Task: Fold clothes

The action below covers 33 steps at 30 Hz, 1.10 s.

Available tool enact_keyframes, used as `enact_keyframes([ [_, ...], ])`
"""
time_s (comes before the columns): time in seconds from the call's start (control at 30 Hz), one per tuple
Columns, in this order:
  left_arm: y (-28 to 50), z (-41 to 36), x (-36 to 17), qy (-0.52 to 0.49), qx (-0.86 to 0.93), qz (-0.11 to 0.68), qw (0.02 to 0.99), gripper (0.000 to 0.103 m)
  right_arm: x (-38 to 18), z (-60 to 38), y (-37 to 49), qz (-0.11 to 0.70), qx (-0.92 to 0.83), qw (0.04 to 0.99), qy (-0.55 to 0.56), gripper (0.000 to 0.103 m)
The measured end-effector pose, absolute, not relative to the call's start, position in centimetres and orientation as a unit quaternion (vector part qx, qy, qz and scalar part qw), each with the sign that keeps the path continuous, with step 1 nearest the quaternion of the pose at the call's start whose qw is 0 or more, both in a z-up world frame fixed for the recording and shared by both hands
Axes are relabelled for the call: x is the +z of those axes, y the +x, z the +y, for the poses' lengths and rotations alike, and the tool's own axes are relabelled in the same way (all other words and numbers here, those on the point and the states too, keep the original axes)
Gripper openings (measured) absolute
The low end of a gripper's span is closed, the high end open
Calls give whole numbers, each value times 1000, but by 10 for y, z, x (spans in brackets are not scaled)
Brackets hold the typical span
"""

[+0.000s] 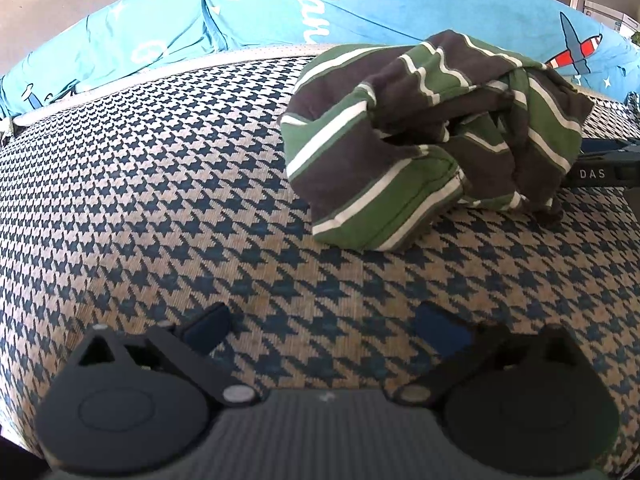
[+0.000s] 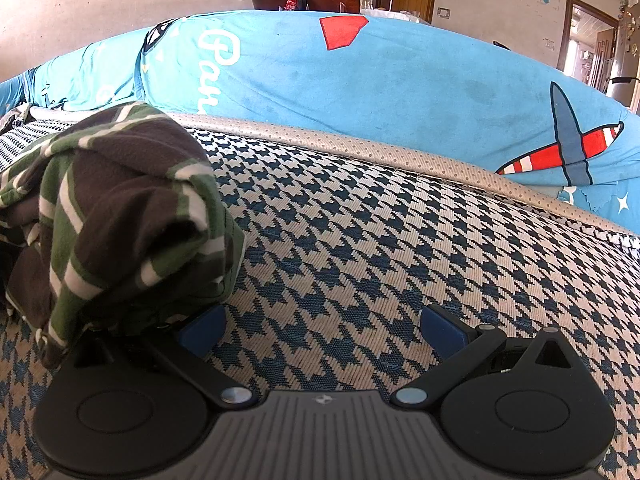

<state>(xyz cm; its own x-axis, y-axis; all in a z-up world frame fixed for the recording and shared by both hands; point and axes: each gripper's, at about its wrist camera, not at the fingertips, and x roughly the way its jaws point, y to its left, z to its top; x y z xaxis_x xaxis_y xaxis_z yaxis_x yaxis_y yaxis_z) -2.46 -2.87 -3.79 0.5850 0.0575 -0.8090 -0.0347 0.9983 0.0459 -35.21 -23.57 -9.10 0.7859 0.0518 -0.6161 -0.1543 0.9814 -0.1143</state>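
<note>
Spreading first: crumpled green-brown striped knit garment (image 1: 432, 136) on houndstooth cushion (image 1: 160, 200); left gripper (image 1: 324, 330) and right gripper (image 2: 322, 330) both wide, empty; pinch opposite hems.

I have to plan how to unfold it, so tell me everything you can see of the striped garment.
The striped garment is a soft knit, with wide dark brown and green bands split by thin white lines. It lies crumpled in a bunched heap, not folded, on the houndstooth cushion, in front of the blue printed cover. A hemmed edge curls out at its near side. In the right wrist view, a fold drapes over the base of one of the right gripper's fingers; the left gripper is apart from it.
</note>
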Motion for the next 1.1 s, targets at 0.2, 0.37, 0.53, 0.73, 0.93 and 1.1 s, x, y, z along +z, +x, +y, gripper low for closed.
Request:
enact_keyframes([
  [0.2, -4, -48, -40, 15, 30, 448, 893, 103, -91, -235, -352, 322, 54, 942, -80, 103],
  [0.37, -20, -52, -47, 17, 31, 442, 896, 103, -91, -236, -351, 322, 54, 942, -80, 103],
  [0.53, -51, -48, -53, 20, 30, 438, 898, 103, -91, -236, -351, 322, 54, 942, -81, 103],
  [0.73, -66, -37, -57, 19, 27, 440, 897, 103, -90, -234, -354, 325, 47, 942, -76, 103],
  [0.93, -55, -18, -47, 17, 26, 450, 893, 103, -89, -229, -362, 334, 15, 940, -61, 103],
  [1.1, -54, -7, -38, 17, 28, 453, 891, 103, -86, -224, -372, 348, -2, 937, -45, 103],
])
